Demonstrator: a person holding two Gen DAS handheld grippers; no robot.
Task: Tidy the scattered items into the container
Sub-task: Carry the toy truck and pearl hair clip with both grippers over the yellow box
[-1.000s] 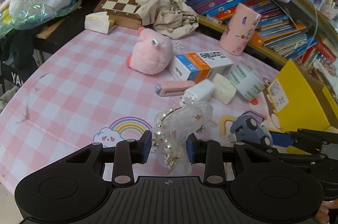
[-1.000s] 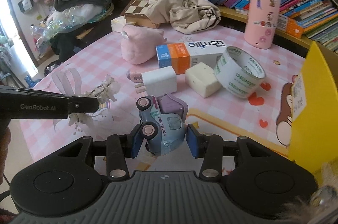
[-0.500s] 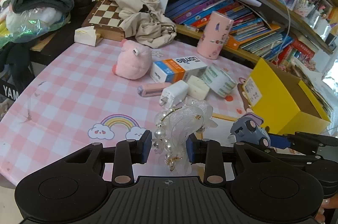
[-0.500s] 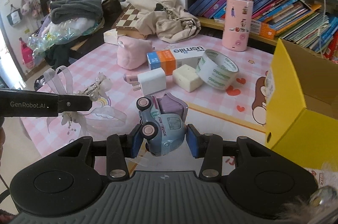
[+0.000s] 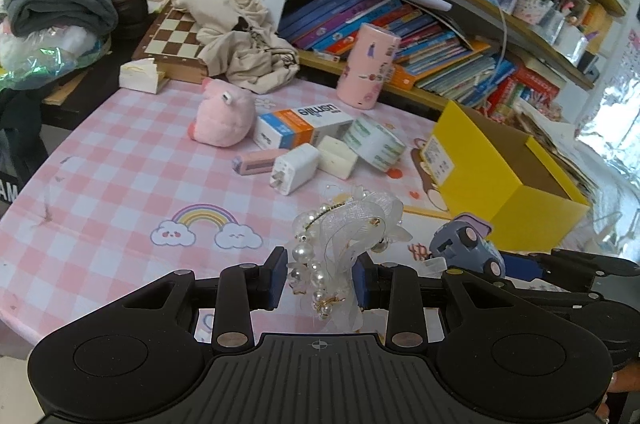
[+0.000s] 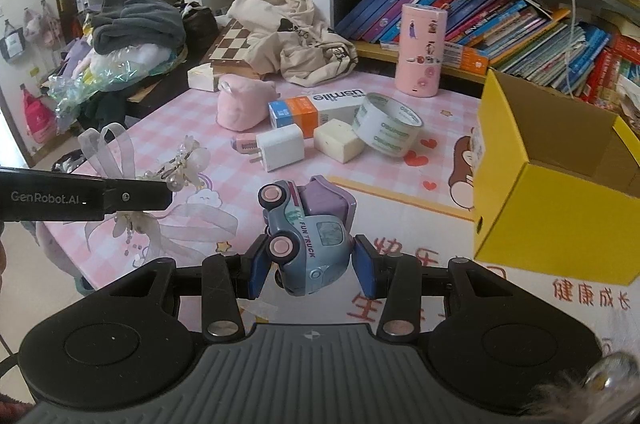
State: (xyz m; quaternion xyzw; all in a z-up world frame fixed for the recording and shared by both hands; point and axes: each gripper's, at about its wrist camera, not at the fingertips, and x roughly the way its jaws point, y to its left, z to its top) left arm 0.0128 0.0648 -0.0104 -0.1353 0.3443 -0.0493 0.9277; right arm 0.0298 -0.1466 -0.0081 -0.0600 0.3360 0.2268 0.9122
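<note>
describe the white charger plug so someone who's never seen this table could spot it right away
Start at the yellow box on the pink checked tablecloth and look across to the cluster of small things in the middle. The charger plug is the white cube at the cluster's near edge, beside a cream block and in front of the orange and white carton. Only it has metal prongs sticking out.

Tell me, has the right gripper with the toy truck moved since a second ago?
Yes. The right gripper, shut on the toy truck, has pulled back and up from the table: the yellow box now shows its open top, and the tape roll sits farther off.
</note>
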